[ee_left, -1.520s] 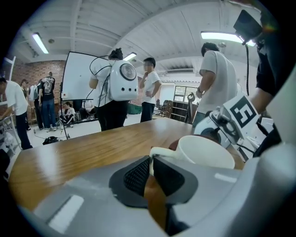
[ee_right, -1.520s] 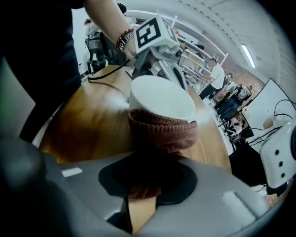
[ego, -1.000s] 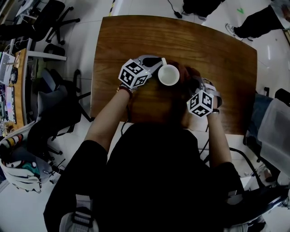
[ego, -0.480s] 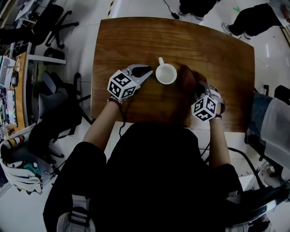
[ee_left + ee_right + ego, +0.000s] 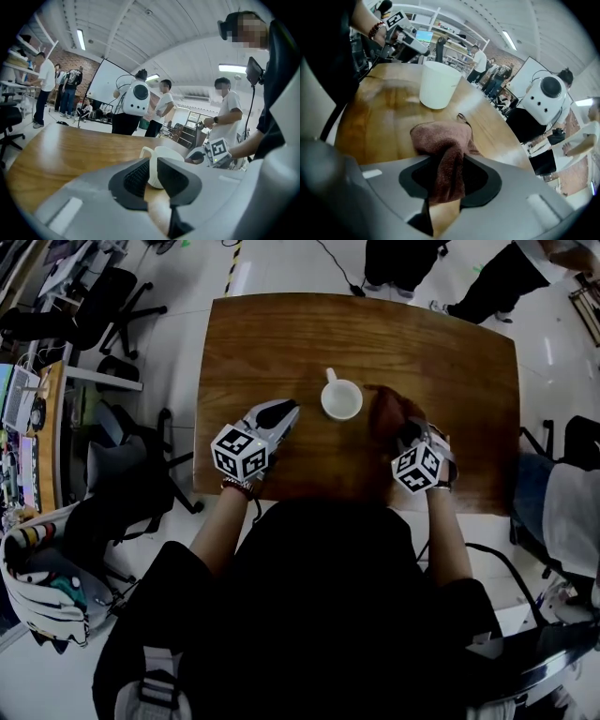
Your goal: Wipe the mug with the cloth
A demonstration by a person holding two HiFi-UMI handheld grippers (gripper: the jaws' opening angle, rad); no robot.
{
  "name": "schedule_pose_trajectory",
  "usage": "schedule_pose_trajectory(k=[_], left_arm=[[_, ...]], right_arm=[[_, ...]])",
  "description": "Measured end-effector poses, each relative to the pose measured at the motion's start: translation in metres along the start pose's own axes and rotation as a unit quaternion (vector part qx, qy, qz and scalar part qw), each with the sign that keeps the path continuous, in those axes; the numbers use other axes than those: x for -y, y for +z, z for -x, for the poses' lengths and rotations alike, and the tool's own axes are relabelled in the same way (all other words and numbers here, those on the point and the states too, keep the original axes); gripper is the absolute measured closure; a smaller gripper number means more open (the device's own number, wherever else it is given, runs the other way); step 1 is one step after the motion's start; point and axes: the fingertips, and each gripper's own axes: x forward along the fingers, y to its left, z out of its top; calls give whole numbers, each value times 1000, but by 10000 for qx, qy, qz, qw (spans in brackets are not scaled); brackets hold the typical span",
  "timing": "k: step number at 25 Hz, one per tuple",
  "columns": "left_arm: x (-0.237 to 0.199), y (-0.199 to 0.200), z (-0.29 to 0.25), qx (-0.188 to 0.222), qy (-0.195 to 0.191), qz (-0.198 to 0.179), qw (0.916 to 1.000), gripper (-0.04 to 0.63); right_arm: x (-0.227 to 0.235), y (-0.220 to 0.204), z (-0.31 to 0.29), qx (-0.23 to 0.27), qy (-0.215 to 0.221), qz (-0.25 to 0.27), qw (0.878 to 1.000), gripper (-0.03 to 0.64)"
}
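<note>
A white mug [image 5: 342,399] stands upright on the wooden table [image 5: 422,343], handle pointing away from me. My left gripper [image 5: 284,412] lies just to its left, apart from it. Its jaws stand slightly open with nothing between them; in the left gripper view the mug [image 5: 168,152] shows beyond the narrow gap of that gripper [image 5: 152,176]. The reddish-brown cloth [image 5: 387,413] rests bunched on the table right of the mug. My right gripper [image 5: 409,430] has a fold of the cloth [image 5: 440,140] between its pads [image 5: 417,176], and its jaws are opening. The mug [image 5: 437,84] stands beyond.
Several people stand past the table's far edge [image 5: 403,259]. Office chairs [image 5: 112,474] and a desk with screens [image 5: 28,418] are on the left. Another chair [image 5: 567,512] stands at the right. Bare wood [image 5: 281,334] lies beyond the mug.
My left gripper has let go of the mug's handle and drawn back toward the near left. My right gripper has pulled the cloth away from the mug to the right.
</note>
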Motion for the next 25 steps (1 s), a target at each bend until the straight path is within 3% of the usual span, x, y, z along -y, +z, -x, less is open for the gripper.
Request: schedule_pose_trajectory(k=[5,9,13,15,17,20,22,23,25], left_arm=[[1,9,9,151,-7,-85,9998,552],[3,10,12,194,-18,-127,9997,552],[9,9,14,210,-86,-131,9997,552],[11,9,17,194,-50,-232,9995,552],[16,11,19,121,66,-577,9982,555],[21,22,24,83,390,-1217,9918,555],[24,39,27,255,606,-1381,9882,546],[28,49,29,360,656,-1441,9867,546],[46,73,32,625,607,-1573,9837,546]], right_arm=[[0,5,22,309,-70,-561,9979,418],[-3,8,34,363,-12,-677,9970,351],[2,18,52,552,-170,-838,9948,351],[9,32,67,893,-293,-1209,9882,351],[21,53,88,1565,-365,-1945,9676,351],[40,85,129,2777,-444,-3182,9054,351],[53,103,158,3330,-666,-3555,8708,351],[57,113,172,3535,-779,-3600,8599,351],[59,134,195,3821,-941,-3514,8495,351]])
